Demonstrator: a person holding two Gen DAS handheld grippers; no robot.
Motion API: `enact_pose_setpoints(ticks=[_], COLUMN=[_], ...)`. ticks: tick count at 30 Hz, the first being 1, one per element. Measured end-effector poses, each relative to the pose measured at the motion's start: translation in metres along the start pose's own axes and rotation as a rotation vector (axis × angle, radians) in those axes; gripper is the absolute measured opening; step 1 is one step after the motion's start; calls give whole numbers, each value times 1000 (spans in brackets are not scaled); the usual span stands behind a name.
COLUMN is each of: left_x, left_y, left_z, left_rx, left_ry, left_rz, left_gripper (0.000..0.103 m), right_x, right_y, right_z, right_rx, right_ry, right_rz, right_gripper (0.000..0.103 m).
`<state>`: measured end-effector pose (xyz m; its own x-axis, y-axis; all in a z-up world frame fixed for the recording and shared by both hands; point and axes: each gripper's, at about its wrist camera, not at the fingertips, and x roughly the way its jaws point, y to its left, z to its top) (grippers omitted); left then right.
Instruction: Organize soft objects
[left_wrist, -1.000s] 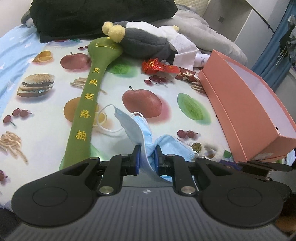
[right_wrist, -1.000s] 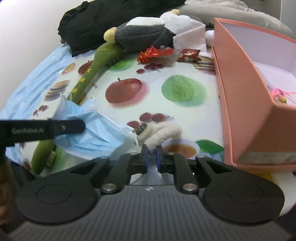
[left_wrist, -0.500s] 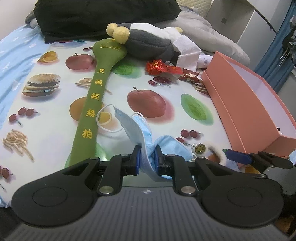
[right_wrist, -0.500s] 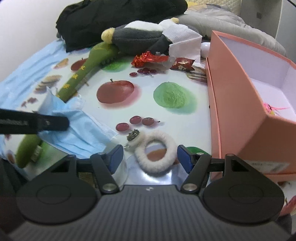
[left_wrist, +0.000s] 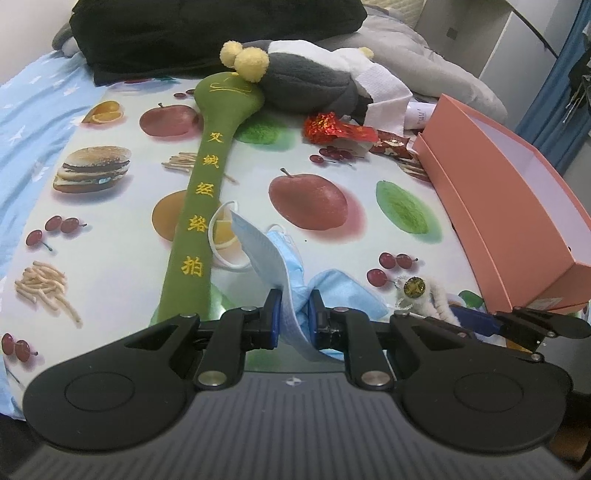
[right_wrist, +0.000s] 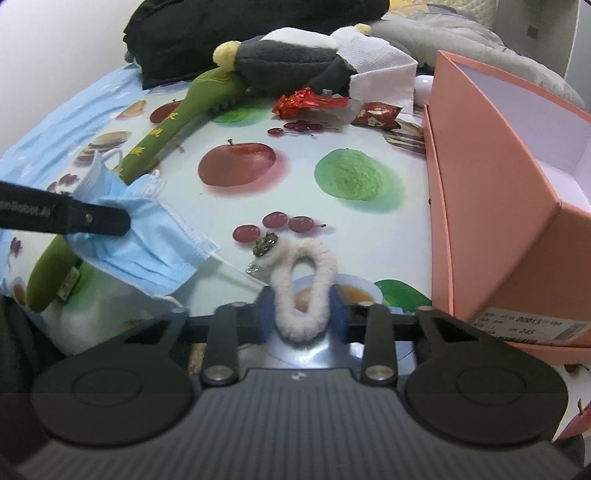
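Note:
My left gripper (left_wrist: 294, 314) is shut on a crumpled blue face mask (left_wrist: 266, 251) and holds it just above the fruit-print cloth (left_wrist: 110, 258). One of the left gripper's black fingers (right_wrist: 92, 219) also shows in the right wrist view, clamped on the mask (right_wrist: 155, 240). My right gripper (right_wrist: 301, 317) has its jaws closing on a white fuzzy hair tie (right_wrist: 321, 266) with a small metal charm. The blue pads press the loop into a narrow oval. The hair tie (left_wrist: 432, 295) lies close to the open pink box (right_wrist: 498, 184) on the right.
A long green padded stick (left_wrist: 207, 184) with yellow characters lies at the left. Behind it are a grey and white plush toy (left_wrist: 306, 74), white tissue (left_wrist: 384, 92), red foil wrappers (left_wrist: 332, 125) and dark clothing (left_wrist: 184, 33). The pink box's wall (left_wrist: 517, 206) blocks the right side.
The right gripper opened wide over the white hair tie, then closed on it and squeezed the round loop into an oval. The left gripper kept still with the mask.

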<state>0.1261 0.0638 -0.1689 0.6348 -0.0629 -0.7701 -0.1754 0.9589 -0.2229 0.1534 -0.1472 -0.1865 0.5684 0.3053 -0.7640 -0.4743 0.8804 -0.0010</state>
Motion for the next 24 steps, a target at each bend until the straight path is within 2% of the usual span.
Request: enact_pose_setpoints(ticks=[5,9,11,16,20,22,24], left_x=[0,-1,-2,-5,-6,-6,-6], left_y=[-2,-1,2,6,8,9,9], left_z=[-2,-2,-1,0,-2,-3,-4], left_rx=[7,16,12,58,65,62,61], left_ry=[5,1,1,3,12,14,12], left_rz=[7,27,38,67,72,71,70], left_gripper=[18,18,18,18,18,18,18], right_x=[-3,-9,-12,-13,0,6,8], right_y=[-1,-11,-13,-13,-10,-9,-5], right_z=[0,1,3,9,11,9,7], right_rx=[28,116,139,140,107,78,36], right_ry=[6,-12,-31,-57,-33,-10,2], right_rz=[27,56,60,56,23,24,30], right_gripper=[26,39,39,39,40,53,58])
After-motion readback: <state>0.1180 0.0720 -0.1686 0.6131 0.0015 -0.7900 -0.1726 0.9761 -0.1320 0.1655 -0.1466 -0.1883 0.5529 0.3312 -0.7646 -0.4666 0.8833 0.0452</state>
